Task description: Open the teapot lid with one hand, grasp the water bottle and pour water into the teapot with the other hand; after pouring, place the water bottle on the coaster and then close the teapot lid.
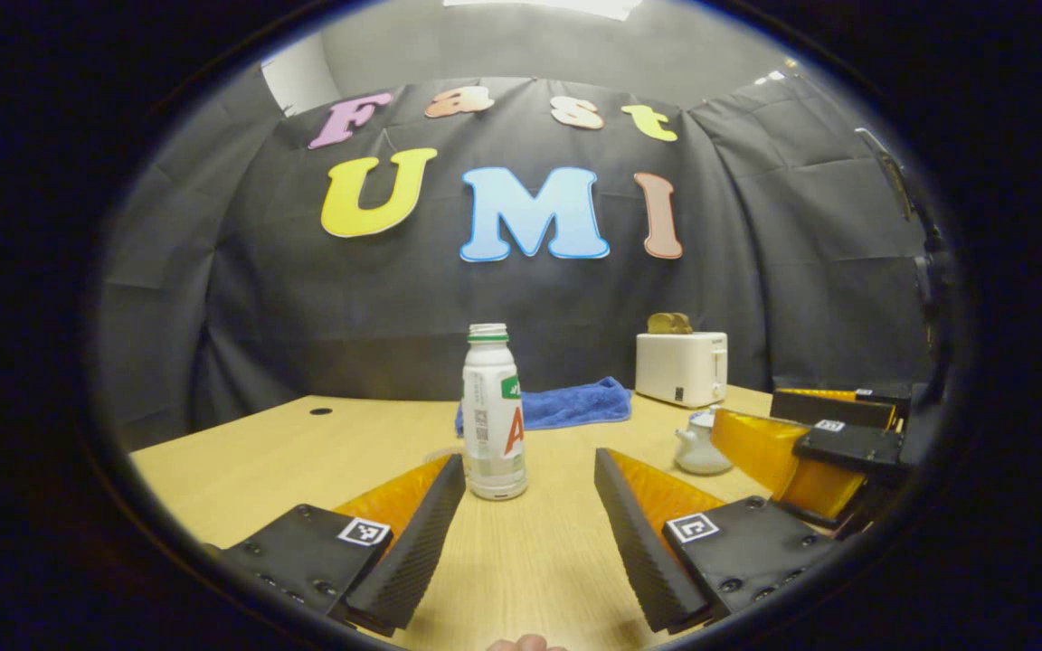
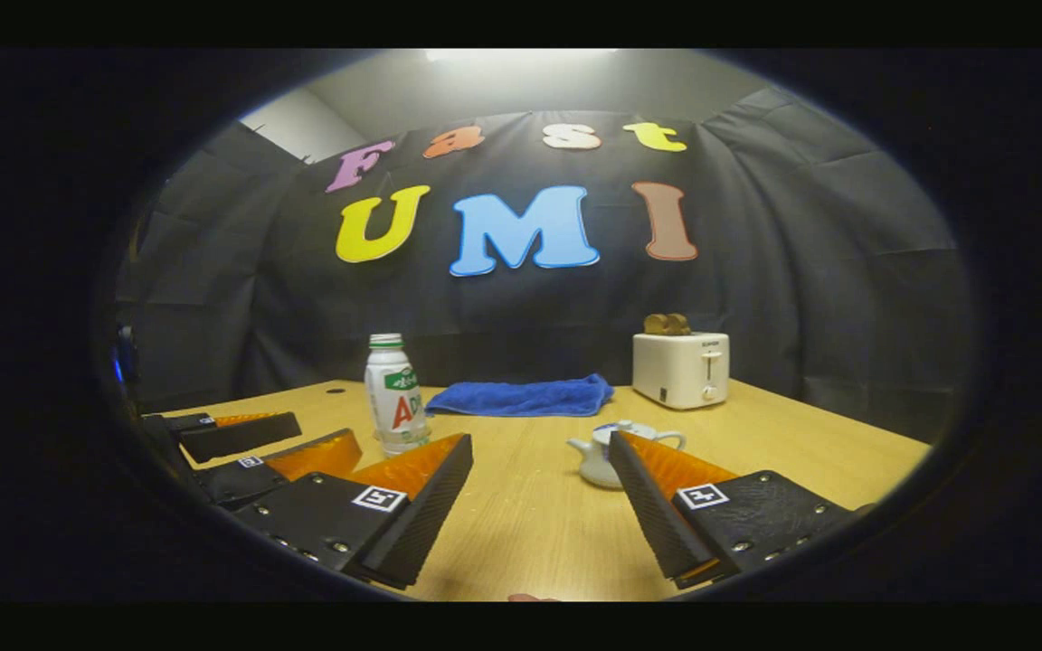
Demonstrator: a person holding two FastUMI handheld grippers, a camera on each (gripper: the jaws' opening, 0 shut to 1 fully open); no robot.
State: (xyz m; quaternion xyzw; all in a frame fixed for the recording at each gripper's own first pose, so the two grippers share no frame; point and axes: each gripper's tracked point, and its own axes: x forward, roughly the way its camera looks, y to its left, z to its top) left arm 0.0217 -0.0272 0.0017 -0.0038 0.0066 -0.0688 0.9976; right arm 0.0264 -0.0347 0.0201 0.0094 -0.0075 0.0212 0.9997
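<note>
both grippers spread wide, water bottle (image 1: 494,416) and teapot (image 2: 607,455) untouched.

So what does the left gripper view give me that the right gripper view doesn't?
Left gripper view: the water bottle stands dead ahead between the open left gripper; the right gripper partly hides the teapot. Right gripper view: the teapot's lid is clearly on, the toaster shows its lever face, and the bottle sits off to the left. Shared: bottle, teapot, blue towel, toaster with toast, wooden table.
</note>
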